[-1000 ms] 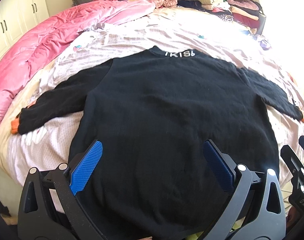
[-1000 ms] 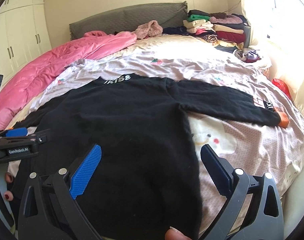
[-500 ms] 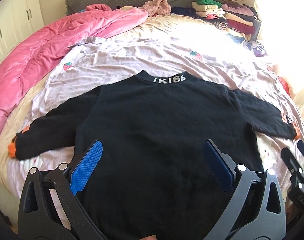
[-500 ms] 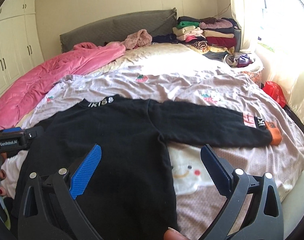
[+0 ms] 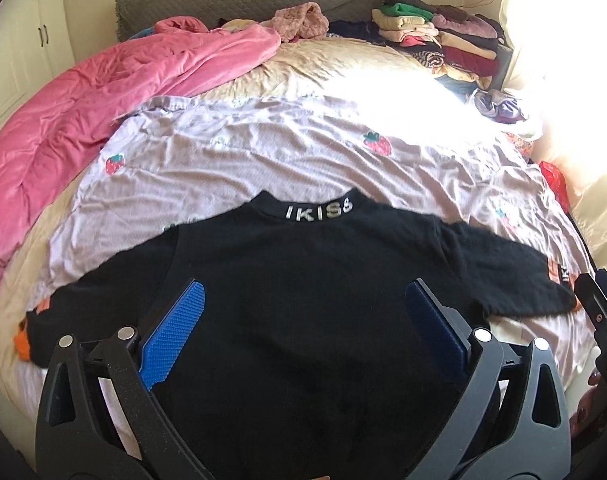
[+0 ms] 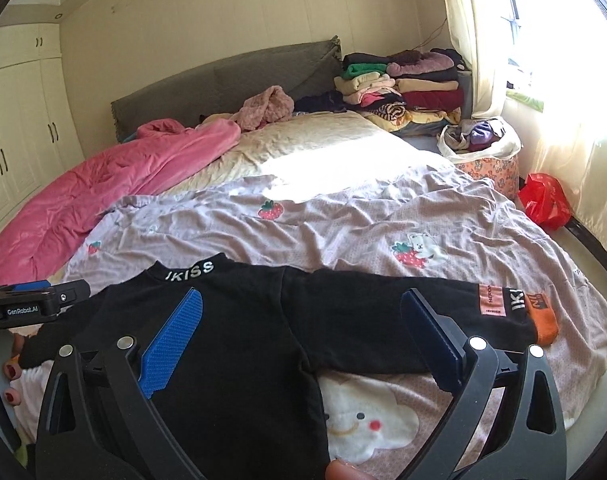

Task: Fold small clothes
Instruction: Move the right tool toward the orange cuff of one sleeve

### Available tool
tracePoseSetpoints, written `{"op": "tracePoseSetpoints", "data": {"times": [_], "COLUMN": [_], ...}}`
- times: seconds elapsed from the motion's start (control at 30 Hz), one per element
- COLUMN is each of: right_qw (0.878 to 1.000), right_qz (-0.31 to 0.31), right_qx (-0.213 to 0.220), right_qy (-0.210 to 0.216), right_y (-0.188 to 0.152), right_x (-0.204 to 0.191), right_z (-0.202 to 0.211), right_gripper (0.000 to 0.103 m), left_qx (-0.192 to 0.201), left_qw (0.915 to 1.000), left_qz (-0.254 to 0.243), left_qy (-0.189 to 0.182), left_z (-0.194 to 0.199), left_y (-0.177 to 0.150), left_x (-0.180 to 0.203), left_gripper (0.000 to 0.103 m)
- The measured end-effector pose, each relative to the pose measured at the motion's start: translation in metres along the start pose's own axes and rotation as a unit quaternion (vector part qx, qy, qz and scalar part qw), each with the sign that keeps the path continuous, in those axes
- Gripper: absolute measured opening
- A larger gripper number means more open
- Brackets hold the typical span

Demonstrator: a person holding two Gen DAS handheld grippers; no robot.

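Both hand-held grippers, left (image 5: 303, 332) and right (image 6: 301, 334), are seen drawn back, wide open and empty; black sweater (image 5: 303, 300) lies flat on bed (image 5: 243, 160), sleeves outspread.

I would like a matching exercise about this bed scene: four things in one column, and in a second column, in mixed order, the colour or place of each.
Things:
1. sweater
2. quilt
3. sleeve cuff
4. plastic bag

Colour or place:
A. orange, at the end of the sleeve
B. red, beside the bed near the curtain
C. black, spread flat on the bed sheet
D. pink, bunched along one side of the bed

Pairs: 1-C, 2-D, 3-A, 4-B
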State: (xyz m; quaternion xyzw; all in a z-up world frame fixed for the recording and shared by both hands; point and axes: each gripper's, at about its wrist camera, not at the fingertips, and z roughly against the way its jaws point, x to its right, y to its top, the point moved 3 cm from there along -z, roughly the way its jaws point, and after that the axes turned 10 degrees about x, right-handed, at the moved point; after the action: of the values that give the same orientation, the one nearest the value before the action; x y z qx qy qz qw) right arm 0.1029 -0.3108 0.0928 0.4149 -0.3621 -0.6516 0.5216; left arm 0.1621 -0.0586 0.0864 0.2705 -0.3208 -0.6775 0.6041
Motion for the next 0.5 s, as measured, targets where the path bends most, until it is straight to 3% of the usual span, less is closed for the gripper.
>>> {"op": "tracePoseSetpoints", "data": {"times": [0.27, 0.5], "right_qw": [0.999, 0.997], "right_qz": [-0.022, -0.043], "right_qx": [0.003, -0.017], "right_qy": [-0.024, -0.067], "right_y": [0.019, 0.006], "right_x": [0.026, 0.062], "right_z": [-0.020, -0.039], "right_gripper": [0.099, 0.099], "left_qx": [0.017, -0.008], "left_qw": [0.9995, 0.9996], "left_qz": [0.027, -0.001], "left_qy": [0.002, 0.029], "left_z": [-0.018, -0.064], "left_y": [0.037, 0.015], "left_x": [-0.005, 0.002], "left_gripper": [0.094, 0.094]}}
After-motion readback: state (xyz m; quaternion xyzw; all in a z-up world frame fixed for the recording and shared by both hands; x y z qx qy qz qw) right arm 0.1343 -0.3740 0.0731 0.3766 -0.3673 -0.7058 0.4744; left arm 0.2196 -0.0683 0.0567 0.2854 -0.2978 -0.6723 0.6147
